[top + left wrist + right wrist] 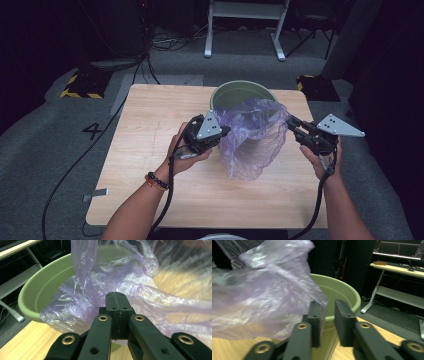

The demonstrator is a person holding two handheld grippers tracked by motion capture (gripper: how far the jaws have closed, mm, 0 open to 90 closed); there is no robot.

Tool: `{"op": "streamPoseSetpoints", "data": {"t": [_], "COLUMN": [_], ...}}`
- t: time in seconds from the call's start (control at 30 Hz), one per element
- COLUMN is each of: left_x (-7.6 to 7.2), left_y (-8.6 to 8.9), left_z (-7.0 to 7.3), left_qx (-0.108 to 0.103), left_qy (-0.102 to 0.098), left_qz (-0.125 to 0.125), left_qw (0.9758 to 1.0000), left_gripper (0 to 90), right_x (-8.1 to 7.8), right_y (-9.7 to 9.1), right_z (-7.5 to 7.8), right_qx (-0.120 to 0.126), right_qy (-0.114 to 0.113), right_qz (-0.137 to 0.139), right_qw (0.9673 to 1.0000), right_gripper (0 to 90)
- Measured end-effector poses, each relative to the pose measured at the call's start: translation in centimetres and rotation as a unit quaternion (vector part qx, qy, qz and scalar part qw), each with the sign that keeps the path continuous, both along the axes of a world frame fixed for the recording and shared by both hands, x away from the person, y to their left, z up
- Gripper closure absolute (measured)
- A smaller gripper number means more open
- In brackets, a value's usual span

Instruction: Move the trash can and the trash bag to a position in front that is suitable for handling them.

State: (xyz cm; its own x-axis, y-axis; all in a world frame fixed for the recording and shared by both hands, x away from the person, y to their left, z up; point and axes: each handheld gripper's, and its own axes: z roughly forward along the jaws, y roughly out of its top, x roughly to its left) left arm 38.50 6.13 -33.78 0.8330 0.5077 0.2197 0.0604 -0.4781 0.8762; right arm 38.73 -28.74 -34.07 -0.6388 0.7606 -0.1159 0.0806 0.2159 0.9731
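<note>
On the left, I had my left gripper [116,302] clamped tight, pads pressed flat together, pinching a fold of the purple plastic bag [252,137]. The bag hung stretched between both tools, draped above the wooden table [150,150] and just in front of the green bucket [235,92], its upper edge partly covering the bucket's rim. Over on the right, my right gripper [328,315] stood slightly parted, a narrow gap between the pads; the bag's edge lay against the left-hand pad, but I couldn't see it pinched.
</note>
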Motion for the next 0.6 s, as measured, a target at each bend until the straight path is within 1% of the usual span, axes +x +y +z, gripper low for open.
{"op": "streamPoseSetpoints", "data": {"t": [0.03, 0.1, 0.17, 0.23, 0.3, 0.37, 0.4, 0.5, 0.6], "left_x": [0.0, 0.0, 0.0, 0.0, 0.0, 0.0, -0.1, -0.1, -0.1], "left_y": [0.0, -0.1, -0.2, -0.2, -0.3, -0.4, -0.5, -0.7, -0.7], "left_z": [-0.1, -0.2, -0.2, -0.2, -0.1, -0.1, -0.2, -0.2, -0.2], "left_qx": [0.000, 0.000, 0.002, 0.001, 0.002, 0.003, 0.003, 0.006, 0.006], "left_qy": [0.000, -0.001, -0.001, -0.001, -0.004, -0.004, -0.003, -0.004, -0.005], "left_qz": [0.000, 0.000, 0.000, 0.000, 0.000, -0.001, -0.001, -0.003, -0.003], "left_qw": [1.0000, 1.0000, 1.0000, 1.0000, 1.0000, 1.0000, 1.0000, 1.0000, 1.0000], "left_gripper": [90.0, 90.0, 90.0, 90.0, 90.0, 90.0, 90.0, 90.0, 90.0], "right_x": [-0.1, -0.5, -0.9, -1.5, -2.2, -3.0, -3.2, -4.4, -5.4], "right_y": [0.0, -0.1, -0.1, 0.0, 0.3, 0.7, 0.8, 1.1, 1.4], "right_z": [0.1, 0.5, 0.9, 1.5, 2.1, 2.7, 2.9, 3.6, 4.1], "right_qx": [-0.002, -0.001, -0.002, -0.001, -0.011, -0.025, -0.027, -0.031, -0.028], "right_qy": [0.000, 0.003, 0.002, 0.000, -0.005, -0.014, -0.018, -0.027, -0.028], "right_qz": [0.000, -0.005, -0.008, 0.001, 0.006, 0.004, 0.004, 0.011, 0.016], "right_qw": [1.0000, 1.0000, 1.0000, 1.0000, 0.9999, 0.9996, 0.9995, 0.9991, 0.9991], "right_gripper": [68.2, 56.2, 50.3, 45.9, 39.8, 36.5, 35.4, 33.7, 33.2]}}
